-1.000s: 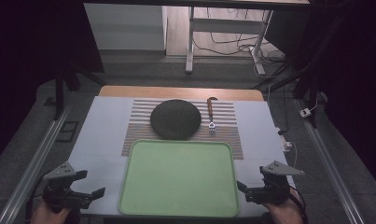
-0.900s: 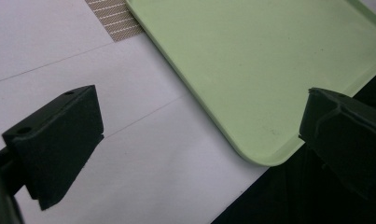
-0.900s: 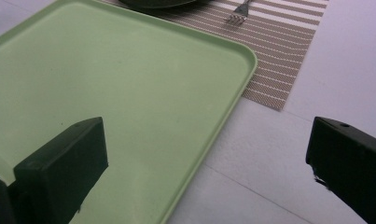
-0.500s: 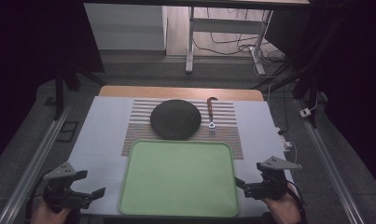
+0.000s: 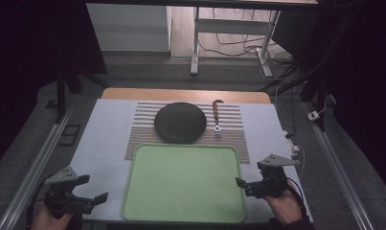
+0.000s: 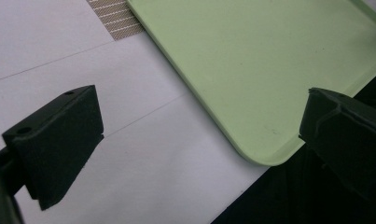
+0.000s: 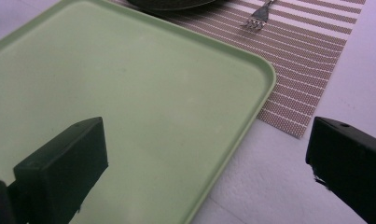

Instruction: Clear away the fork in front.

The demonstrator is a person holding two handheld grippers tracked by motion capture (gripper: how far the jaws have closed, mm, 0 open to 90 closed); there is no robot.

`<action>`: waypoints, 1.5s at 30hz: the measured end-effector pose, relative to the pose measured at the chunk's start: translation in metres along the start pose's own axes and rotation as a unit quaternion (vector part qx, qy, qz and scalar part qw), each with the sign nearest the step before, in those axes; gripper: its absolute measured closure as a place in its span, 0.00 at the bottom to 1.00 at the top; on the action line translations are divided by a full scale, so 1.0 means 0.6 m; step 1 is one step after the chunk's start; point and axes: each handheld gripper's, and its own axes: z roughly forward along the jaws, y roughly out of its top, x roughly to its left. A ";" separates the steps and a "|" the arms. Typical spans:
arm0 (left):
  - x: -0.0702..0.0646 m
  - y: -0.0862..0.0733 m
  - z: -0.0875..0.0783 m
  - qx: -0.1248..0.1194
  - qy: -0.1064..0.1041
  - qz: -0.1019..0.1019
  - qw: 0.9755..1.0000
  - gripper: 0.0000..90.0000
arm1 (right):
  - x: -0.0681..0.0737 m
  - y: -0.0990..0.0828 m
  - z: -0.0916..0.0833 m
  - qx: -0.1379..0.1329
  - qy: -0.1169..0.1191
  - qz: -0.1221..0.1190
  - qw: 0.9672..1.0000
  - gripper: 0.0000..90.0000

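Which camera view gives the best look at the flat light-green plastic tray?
The high view: the flat light-green plastic tray shows whole there, all four rounded corners, bare. The left gripper view catches one near corner between open jaws; the right gripper view shows its far right corner and rim.
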 end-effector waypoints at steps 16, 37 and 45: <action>0.001 0.000 0.000 -0.001 0.000 -0.001 1.000 0.00 | -0.017 0.040 0.044 0.002 0.013 -0.004 1.000 0.00; 0.001 0.000 0.000 0.000 0.000 -0.001 1.000 0.00 | -0.040 0.096 0.108 0.019 -0.007 -0.011 1.000 0.00; 0.002 0.000 0.000 0.000 0.000 -0.002 1.000 0.00 | -0.055 0.110 0.138 0.035 -0.025 -0.009 0.999 0.00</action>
